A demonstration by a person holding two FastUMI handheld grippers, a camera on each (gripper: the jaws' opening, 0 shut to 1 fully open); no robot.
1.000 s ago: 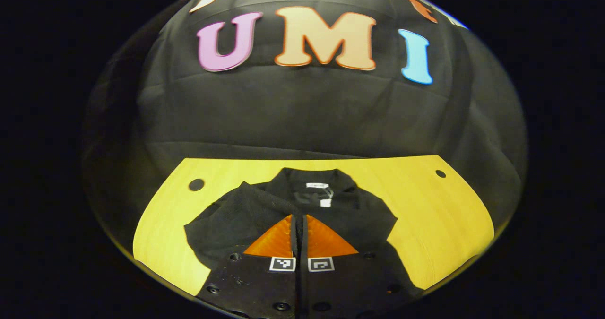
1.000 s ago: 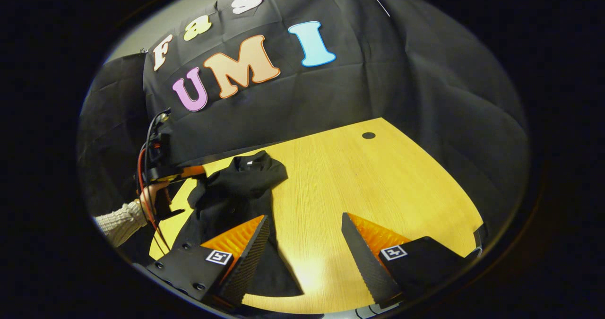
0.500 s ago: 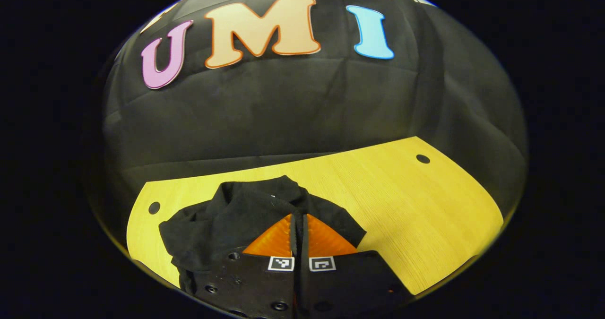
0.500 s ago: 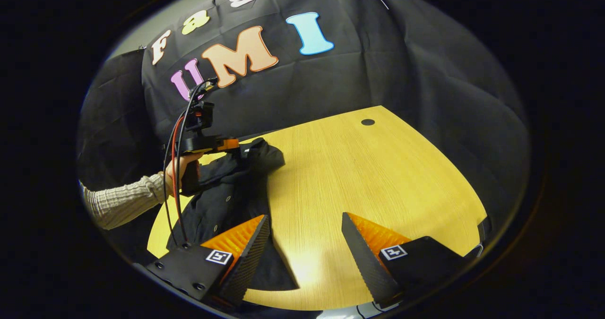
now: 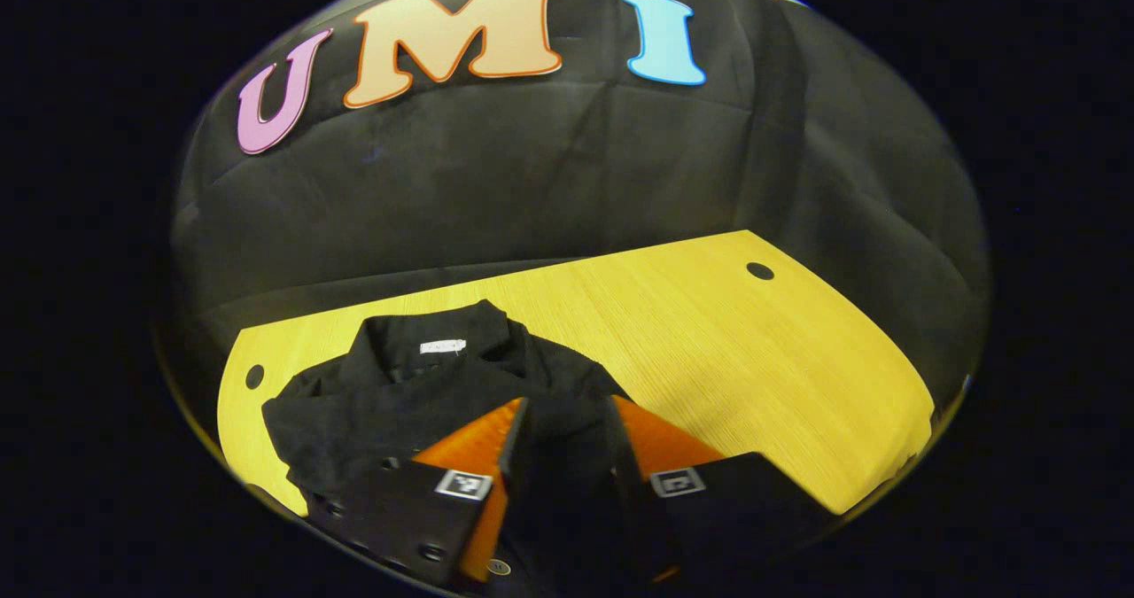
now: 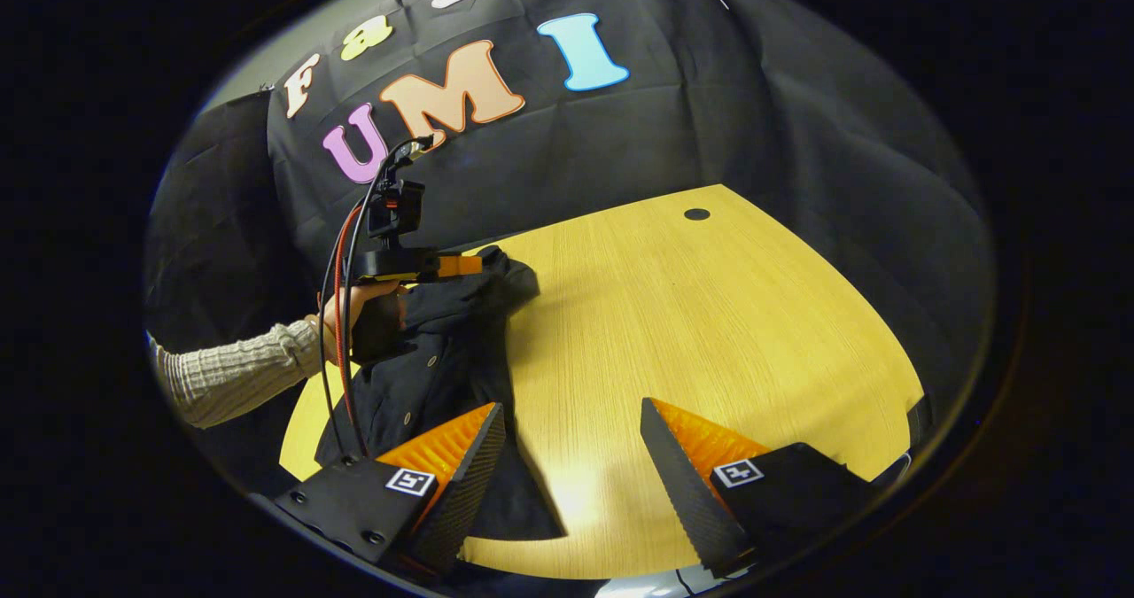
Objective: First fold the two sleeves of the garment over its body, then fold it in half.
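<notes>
**Black garment bunched at the table's far left, both tongs parted**

In the left gripper view the garment (image 5: 425,385) lies close ahead, its collar turned up and a small white neck label (image 5: 442,346) facing the camera; this label cannot be made out in the right gripper view; the left gripper (image 5: 567,421) sits just above the dark cloth with its fingers a moderate way apart, cloth visible in the gap between them, and whether either finger touches the fabric cannot be told; nothing is pinched between them.

The right gripper view gives what the other lacks: the person's hand (image 6: 350,306) and a ribbed pale sleeve (image 6: 235,381) holding the left gripper's handle, red and black cables (image 6: 341,314) looping down from it, and the tool's fingers lying over the garment's upper end near the collar; here the garment (image 6: 443,350) runs as a long dark heap along the left side of the yellow wooden table (image 6: 709,332), with a row of small buttons (image 6: 418,389) on its front.

The right gripper (image 6: 571,456) is wide open and holds nothing; its left finger overlaps the garment's near end in the picture, while its right finger stands over bare table; a dark round hole (image 6: 696,214) marks the table's far corner.
</notes>
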